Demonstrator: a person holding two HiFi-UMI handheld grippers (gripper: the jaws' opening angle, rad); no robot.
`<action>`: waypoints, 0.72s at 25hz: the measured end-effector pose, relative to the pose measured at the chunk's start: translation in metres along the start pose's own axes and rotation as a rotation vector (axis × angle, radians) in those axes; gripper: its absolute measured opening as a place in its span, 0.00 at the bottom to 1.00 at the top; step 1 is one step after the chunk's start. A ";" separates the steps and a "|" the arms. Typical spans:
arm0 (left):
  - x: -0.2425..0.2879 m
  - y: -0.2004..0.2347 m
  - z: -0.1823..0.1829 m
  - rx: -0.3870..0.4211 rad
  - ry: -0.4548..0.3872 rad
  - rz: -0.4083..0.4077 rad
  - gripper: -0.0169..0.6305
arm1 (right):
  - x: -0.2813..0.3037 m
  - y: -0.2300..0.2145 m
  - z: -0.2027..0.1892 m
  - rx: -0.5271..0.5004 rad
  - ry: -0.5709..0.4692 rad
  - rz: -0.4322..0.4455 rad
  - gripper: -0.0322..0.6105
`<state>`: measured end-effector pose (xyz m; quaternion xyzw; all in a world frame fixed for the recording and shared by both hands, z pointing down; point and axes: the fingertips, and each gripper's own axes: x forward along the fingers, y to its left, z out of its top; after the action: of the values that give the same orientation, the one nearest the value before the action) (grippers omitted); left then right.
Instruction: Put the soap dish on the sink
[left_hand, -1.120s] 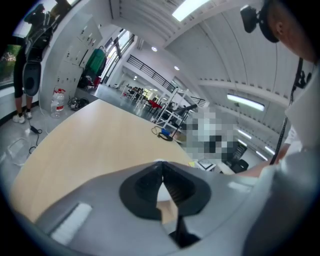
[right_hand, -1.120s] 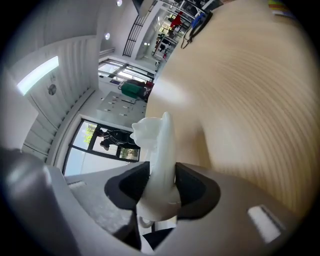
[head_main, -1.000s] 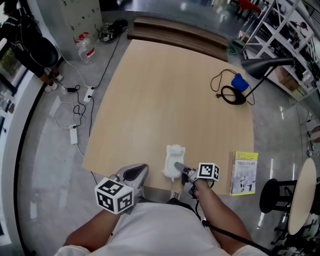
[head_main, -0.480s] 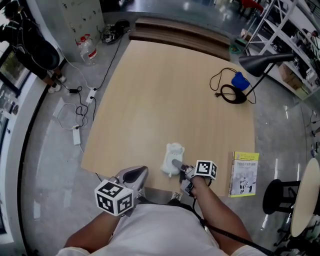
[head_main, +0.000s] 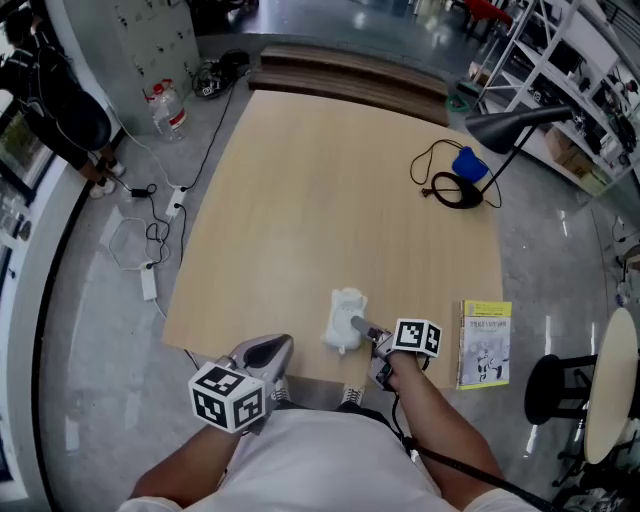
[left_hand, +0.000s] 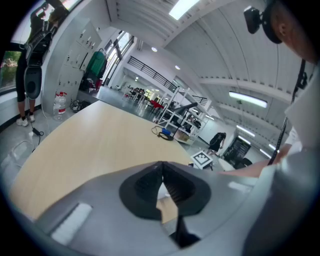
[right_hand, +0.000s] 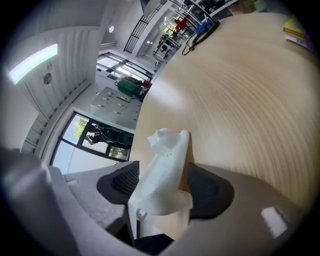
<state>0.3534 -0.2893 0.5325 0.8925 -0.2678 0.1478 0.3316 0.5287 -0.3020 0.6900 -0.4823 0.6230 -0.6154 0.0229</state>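
The white soap dish (head_main: 344, 320) lies on the light wooden table (head_main: 330, 180) close to its front edge. My right gripper (head_main: 359, 329) reaches it from the near side. In the right gripper view the dish (right_hand: 162, 170) stands between the jaws of the right gripper (right_hand: 165, 186), which are opening, with a gap at the left pad (right_hand: 125, 182). My left gripper (head_main: 280, 345) hangs at the table's front edge, left of the dish, apart from it. Its jaws are shut on nothing (left_hand: 161, 172). No sink is in view.
A black desk lamp (head_main: 520, 125) with a cable and a blue object (head_main: 468, 163) stands at the table's far right. A yellow book (head_main: 486, 345) lies at the right edge. A stool (head_main: 555, 390), water bottles (head_main: 165, 105) and floor cables (head_main: 150, 230) surround the table.
The right gripper's jaws have spread wider around the soap dish, which rests in the same spot near the table's front edge. The left gripper has kept still.
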 end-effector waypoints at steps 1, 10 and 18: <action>-0.001 0.001 0.001 0.002 -0.003 -0.004 0.04 | -0.004 0.002 0.002 -0.016 -0.019 -0.003 0.51; -0.010 0.000 0.006 0.055 0.013 -0.091 0.04 | -0.083 0.092 0.008 -0.264 -0.330 0.070 0.05; -0.010 -0.018 0.009 0.160 0.037 -0.181 0.04 | -0.136 0.176 -0.033 -0.456 -0.438 0.184 0.05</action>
<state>0.3564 -0.2806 0.5123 0.9337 -0.1672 0.1547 0.2761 0.4799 -0.2311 0.4824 -0.5375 0.7661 -0.3370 0.1032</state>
